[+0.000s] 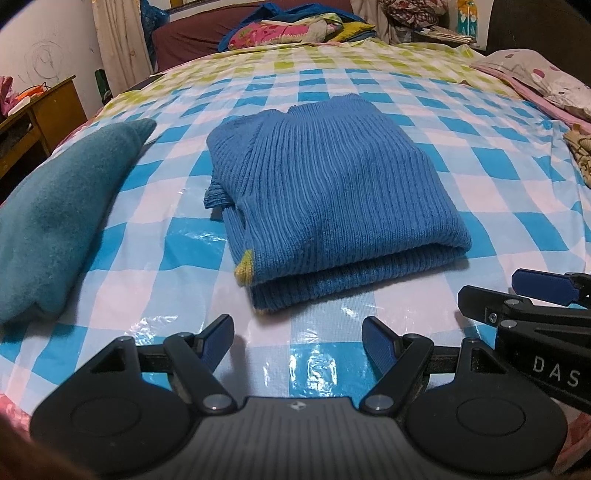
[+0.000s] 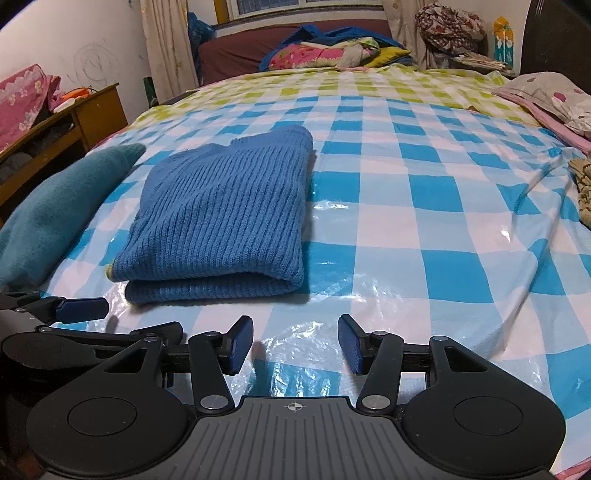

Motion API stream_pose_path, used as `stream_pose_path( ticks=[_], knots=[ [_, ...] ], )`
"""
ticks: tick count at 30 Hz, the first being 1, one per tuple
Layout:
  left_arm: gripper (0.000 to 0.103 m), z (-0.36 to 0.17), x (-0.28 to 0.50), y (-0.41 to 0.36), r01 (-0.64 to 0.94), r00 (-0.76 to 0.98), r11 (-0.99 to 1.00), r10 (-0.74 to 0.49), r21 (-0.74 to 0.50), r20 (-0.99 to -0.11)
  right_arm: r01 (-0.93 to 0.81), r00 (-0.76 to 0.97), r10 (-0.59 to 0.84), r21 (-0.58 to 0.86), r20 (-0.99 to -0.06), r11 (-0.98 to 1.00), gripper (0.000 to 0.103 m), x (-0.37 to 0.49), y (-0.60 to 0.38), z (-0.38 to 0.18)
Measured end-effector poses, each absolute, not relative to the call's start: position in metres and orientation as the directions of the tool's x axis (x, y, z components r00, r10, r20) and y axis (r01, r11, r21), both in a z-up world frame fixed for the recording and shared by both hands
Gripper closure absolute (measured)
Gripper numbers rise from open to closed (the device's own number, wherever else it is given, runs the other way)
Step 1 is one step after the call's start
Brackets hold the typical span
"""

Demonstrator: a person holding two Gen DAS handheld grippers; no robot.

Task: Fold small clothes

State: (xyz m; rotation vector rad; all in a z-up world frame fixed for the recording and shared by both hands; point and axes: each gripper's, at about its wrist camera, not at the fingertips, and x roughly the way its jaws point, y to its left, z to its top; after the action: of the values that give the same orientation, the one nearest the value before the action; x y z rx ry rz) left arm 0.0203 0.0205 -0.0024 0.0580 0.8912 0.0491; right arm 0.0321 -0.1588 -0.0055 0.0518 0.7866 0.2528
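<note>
A blue ribbed knit sweater [image 1: 332,206] [image 2: 221,221] lies folded into a thick rectangle on the checked plastic sheet [image 1: 480,192] [image 2: 424,221] that covers the bed. A small yellow-green bit shows at its near left corner. My left gripper [image 1: 299,336] hovers just in front of the fold's near edge, open, with nothing between its blue pads. My right gripper [image 2: 295,341] sits beside it to the right, open and empty over bare sheet. Each gripper shows at the edge of the other's view. A teal fleece garment [image 1: 55,221] [image 2: 55,210] lies left of the sweater.
Crumpled bedding and clothes [image 1: 295,29] pile up at the far end of the bed. A spotted pillow [image 1: 546,81] and a patterned cloth [image 2: 585,192] lie along the right edge. A wooden cabinet [image 2: 74,122] stands left of the bed.
</note>
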Motion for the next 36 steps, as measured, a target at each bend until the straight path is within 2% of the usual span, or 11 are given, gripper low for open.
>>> stream_pose_path(
  ticks=[12,36],
  knots=[
    [0.022,-0.004,0.0199,0.018,-0.022,0.631,0.995,0.086,0.093,-0.771,-0.185,0.685,0.194,0.09,-0.702,0.979,0.049,0.0318,-0.1556,-0.0046],
    [0.022,-0.0041,0.0198,0.0183,-0.023,0.629,0.996,0.083,0.088,-0.773,-0.173,0.681,0.187,0.092,-0.708,0.981,0.048,0.0319,-0.1565,-0.005]
  ],
)
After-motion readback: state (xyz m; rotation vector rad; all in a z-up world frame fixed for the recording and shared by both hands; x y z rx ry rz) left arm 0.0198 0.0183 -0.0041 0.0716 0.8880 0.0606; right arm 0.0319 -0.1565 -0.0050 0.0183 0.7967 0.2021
